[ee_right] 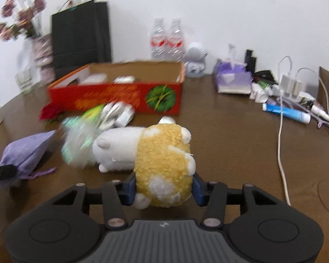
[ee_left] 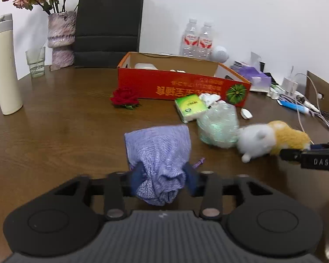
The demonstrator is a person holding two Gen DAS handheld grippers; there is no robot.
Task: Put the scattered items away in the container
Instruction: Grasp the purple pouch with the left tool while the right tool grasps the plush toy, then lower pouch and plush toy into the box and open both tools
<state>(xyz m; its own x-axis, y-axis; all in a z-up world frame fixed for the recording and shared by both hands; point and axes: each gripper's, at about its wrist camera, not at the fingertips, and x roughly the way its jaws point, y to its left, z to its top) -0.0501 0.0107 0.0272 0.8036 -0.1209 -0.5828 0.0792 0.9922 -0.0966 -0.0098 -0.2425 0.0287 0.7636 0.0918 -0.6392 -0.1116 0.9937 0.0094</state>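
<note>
My left gripper (ee_left: 163, 180) is shut on the gathered neck of a purple cloth pouch (ee_left: 159, 151), which also shows in the right wrist view (ee_right: 26, 151). My right gripper (ee_right: 163, 188) is shut on the yellow rear of a yellow-and-white plush toy (ee_right: 162, 160), seen from the left wrist too (ee_left: 272, 139). The red cardboard box (ee_left: 182, 87) (ee_right: 120, 98) stands open behind, with a few white items inside. Before it lie a red rose (ee_left: 125, 97), a green tissue pack (ee_left: 190, 107) and a crinkly clear bag (ee_left: 218, 127).
At the back stand a black paper bag (ee_left: 108, 26), a vase of dried flowers (ee_left: 61, 39), a glass (ee_left: 35, 62), a cream flask (ee_left: 4, 65) and two water bottles (ee_left: 197, 39). Cables, chargers, a blue tube (ee_right: 287, 112) and a purple tissue box (ee_right: 233, 80) crowd the right side.
</note>
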